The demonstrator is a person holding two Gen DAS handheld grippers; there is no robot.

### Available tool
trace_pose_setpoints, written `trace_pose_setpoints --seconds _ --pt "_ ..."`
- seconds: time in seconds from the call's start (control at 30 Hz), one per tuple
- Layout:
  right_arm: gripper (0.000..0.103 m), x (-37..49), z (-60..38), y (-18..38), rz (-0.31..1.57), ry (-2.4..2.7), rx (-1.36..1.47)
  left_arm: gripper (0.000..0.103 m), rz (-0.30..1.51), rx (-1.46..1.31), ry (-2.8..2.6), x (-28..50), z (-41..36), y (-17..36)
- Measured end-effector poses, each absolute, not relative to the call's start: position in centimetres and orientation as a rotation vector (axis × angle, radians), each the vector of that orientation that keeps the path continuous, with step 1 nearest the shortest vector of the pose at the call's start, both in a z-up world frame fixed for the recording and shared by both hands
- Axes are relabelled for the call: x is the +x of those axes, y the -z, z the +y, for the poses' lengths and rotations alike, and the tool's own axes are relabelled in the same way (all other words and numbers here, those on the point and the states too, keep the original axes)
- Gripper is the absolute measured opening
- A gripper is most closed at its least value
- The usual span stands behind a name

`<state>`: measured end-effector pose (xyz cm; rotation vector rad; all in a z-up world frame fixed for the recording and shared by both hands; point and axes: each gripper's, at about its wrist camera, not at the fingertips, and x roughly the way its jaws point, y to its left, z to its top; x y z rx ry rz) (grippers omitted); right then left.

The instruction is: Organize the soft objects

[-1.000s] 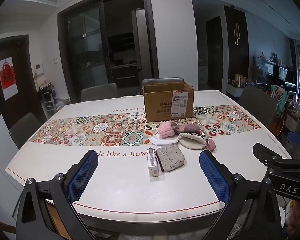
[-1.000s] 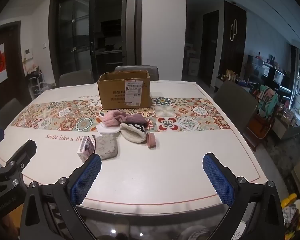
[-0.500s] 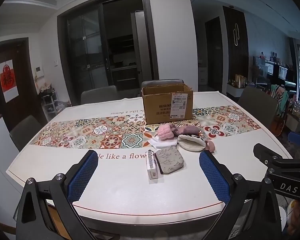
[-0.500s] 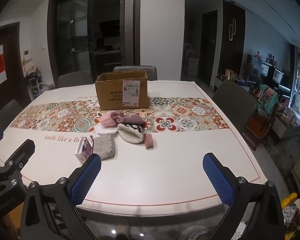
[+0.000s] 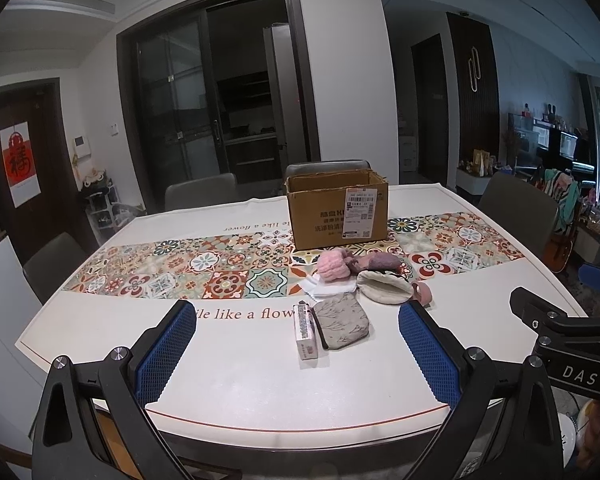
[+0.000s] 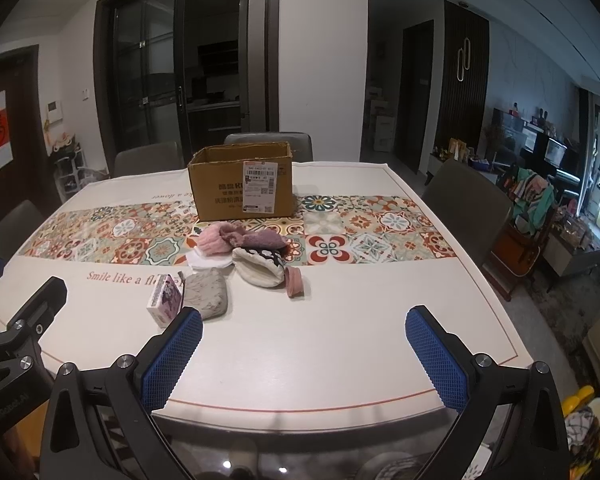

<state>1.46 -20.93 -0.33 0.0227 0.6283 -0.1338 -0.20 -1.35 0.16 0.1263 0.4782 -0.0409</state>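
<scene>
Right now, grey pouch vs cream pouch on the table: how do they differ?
The grey pouch lies flat on bare white cloth beside the small box; the cream pouch looks puffier, with a dark patterned opening, and touches the pink fluffy pile. Both are soft, ungripped and outside the cardboard box.

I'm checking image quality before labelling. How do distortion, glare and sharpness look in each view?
Left wrist view: strong fisheye bending with dark corners, cardboard box sharp, no glare. Right wrist view: same bending, small light glints on the near table edge, dim room.
</scene>
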Motion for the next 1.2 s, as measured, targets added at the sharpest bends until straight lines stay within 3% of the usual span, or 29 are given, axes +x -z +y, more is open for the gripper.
trace_pose_setpoints --seconds 1.2 --pt "0.103 1.6 -21.7 0.3 0.626 0.139 0.028 0.103 0.479 0.132 0.043 -0.1 -1.8 0.1"
